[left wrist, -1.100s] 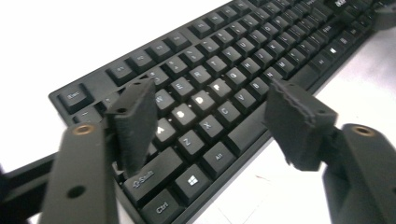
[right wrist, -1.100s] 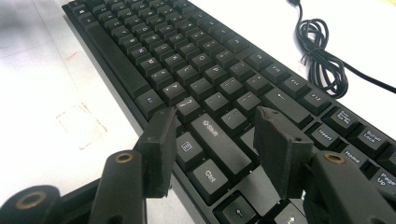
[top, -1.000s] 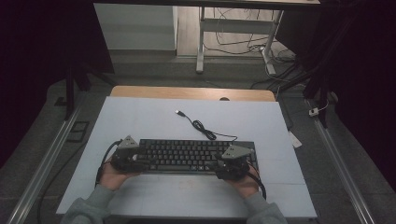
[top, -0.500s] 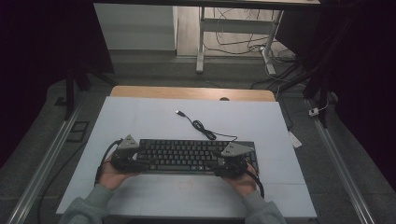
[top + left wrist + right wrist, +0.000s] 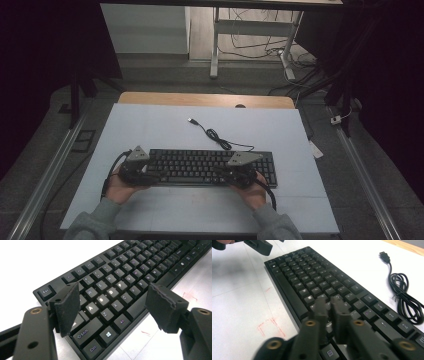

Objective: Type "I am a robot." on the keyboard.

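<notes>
The right claw (image 5: pixel 329 307) has just closed, nothing between its jaws, tips down on the black keyboard (image 5: pixel 210 166) directly beneath it. The left claw (image 5: pixel 112 302) hangs open over the A–D keys. Typing looks barely begun.

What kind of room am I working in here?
Probably a lab or office test bench: a black wired keyboard lies on a white sheet over a wooden table, metal rails flank it on the floor, and loose cables lie beneath a desk frame beyond.
</notes>
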Tool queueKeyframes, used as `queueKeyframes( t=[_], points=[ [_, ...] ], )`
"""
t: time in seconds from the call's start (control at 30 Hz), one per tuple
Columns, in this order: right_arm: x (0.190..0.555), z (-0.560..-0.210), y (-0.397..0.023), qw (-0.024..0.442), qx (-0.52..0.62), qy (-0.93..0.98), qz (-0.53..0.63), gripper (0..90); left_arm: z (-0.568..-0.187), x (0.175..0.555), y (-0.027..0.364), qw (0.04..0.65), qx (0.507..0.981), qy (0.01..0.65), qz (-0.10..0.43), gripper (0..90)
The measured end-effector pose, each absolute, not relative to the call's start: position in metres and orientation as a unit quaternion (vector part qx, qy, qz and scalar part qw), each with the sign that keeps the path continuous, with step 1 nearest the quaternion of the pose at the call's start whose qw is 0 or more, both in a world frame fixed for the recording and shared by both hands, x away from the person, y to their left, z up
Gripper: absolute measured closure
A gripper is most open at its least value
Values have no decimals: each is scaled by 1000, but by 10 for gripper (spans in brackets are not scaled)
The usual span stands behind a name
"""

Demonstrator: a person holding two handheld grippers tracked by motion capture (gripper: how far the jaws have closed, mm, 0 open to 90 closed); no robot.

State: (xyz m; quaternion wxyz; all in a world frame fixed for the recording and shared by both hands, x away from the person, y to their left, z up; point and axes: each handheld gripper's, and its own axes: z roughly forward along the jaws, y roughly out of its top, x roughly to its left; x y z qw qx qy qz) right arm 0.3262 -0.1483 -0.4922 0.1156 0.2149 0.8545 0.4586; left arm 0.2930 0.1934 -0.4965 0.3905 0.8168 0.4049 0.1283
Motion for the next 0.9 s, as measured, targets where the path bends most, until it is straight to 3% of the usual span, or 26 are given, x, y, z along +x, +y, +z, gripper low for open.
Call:
queueKeyframes(
  t=[0.9],
  points=[
    [343, -492, -116, 98, 222, 864, 441, 896, -499, 292, 191, 386, 819, 405, 124, 274]
  ],
)
